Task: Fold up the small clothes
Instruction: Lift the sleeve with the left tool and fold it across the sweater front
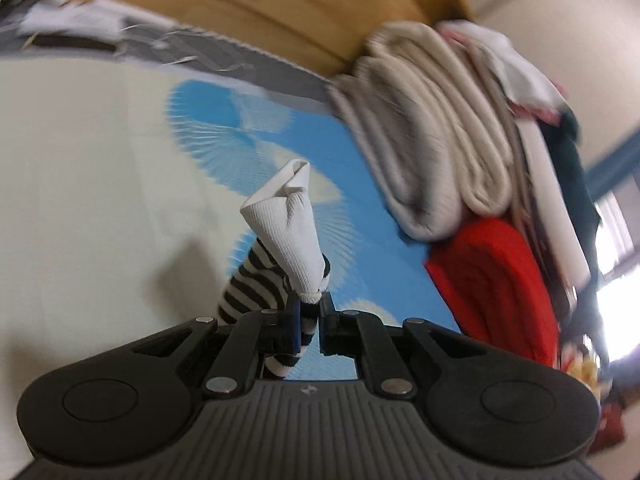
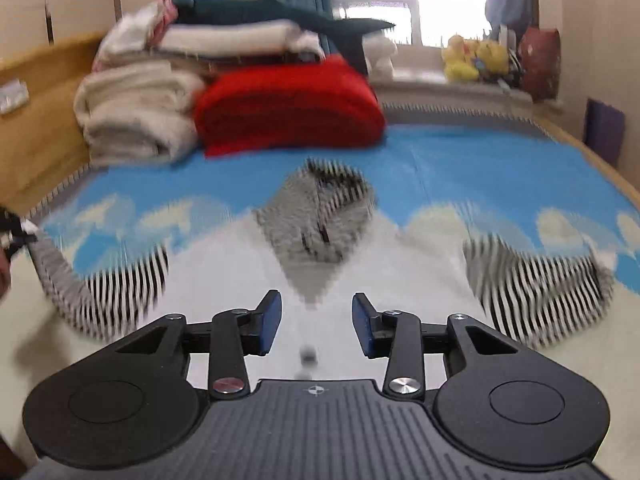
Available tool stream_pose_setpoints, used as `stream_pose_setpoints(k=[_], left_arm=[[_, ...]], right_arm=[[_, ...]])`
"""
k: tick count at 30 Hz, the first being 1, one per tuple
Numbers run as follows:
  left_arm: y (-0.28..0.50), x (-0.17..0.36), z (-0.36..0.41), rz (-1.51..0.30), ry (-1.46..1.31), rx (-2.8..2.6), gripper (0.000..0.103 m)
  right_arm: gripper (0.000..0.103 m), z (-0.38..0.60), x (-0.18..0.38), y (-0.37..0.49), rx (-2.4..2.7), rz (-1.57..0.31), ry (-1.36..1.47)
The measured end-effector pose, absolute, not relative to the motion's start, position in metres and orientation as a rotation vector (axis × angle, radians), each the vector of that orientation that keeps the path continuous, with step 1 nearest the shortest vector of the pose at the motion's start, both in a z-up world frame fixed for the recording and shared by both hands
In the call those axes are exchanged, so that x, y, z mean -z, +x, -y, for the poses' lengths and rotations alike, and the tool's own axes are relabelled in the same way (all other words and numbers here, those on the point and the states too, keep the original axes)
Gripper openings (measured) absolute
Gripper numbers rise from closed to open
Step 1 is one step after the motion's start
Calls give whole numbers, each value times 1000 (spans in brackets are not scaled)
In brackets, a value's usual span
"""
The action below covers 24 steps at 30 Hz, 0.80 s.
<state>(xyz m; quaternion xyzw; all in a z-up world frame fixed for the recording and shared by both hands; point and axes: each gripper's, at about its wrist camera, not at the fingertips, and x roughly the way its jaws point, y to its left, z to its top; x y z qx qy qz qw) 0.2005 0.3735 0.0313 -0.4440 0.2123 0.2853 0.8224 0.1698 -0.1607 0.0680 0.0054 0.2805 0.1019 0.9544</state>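
Ribbed white cuff: in the left wrist view, a sleeve end (image 1: 289, 224) of knit cloth, folded into a cone, stands up out of the left gripper (image 1: 310, 312).
Striped knit: black-and-white bands of the small garment (image 1: 256, 284) run down from the cuff, through the jaws and below them.
Left gripper state: jaws nearly together, pinching the striped cloth just under the cuff.
Surface below: cream sheet (image 1: 80, 168) at left, smooth, meeting a blue printed area with pale fan shapes.
Right edge: rolled beige blanket (image 1: 424, 140), soft thick folds, with a red folded blanket (image 1: 500, 288) just beside it; both blurred.
Far edge: wooden headboard (image 1: 280, 8) behind the bedding.

Right wrist view
Right gripper (image 2: 317, 326): blue pads stand partly apart, nothing between them.
Garment: the small garment (image 2: 316, 216) lies spread on the sheet ahead, grey-white body in the middle, striped sleeves out to both sides; heavily blurred.
Left sleeve: lifted toward the left frame edge, where a dark shape holds it; details unclear.
Open room: bare cream sheet between the pads and the garment.
Back: stacked blankets (image 2: 280, 108) against the headboard, window beyond.
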Motion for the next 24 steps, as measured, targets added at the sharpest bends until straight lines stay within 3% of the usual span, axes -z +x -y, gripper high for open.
stream_pose_setpoints(k=[6,13,24], left_arm=[[236,-43,-321,-529,-898,-509,8],[278,-46,-259,-621,-824,-426,8],[320,-32,-80,-776,-608,-73,8]], right_arm=[[40,151,-82,234,-272,-557,65],[41,163,-44,266,-266,-622,123],[44,221,-31,304,-116,-690,356]])
